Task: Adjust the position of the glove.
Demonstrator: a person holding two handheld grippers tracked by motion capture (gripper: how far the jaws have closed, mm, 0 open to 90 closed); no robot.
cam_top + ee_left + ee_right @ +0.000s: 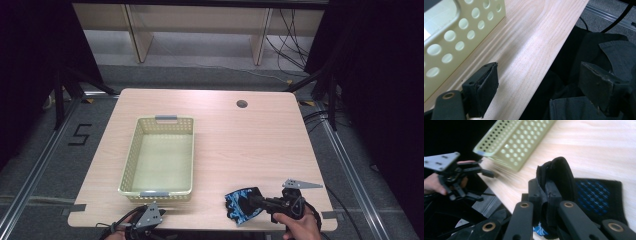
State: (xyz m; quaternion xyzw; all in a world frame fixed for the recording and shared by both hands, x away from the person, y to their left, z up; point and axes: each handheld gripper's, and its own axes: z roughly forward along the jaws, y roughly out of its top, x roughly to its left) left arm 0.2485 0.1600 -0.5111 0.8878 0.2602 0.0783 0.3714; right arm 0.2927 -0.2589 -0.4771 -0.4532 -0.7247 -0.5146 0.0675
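A black and blue glove point(239, 206) lies near the table's front edge, right of centre. My right gripper point(256, 201) is shut on a raised black fold of the glove point(560, 173); in the right gripper view the jaws pinch that fold, and the blue mesh part lies flat on the wood beyond. My left gripper point(161, 211) is at the front edge just below the basket, held in a hand. In the left gripper view its jaws stand wide apart over the table's edge with nothing between them, so the left gripper point(539, 80) is open.
A pale yellow perforated basket point(131, 155) with grey handles stands left of centre, nothing inside. The wooden table point(240, 140) has a cable hole point(242, 104) at the back right. Dark cloth hangs below the front edge point(599, 50).
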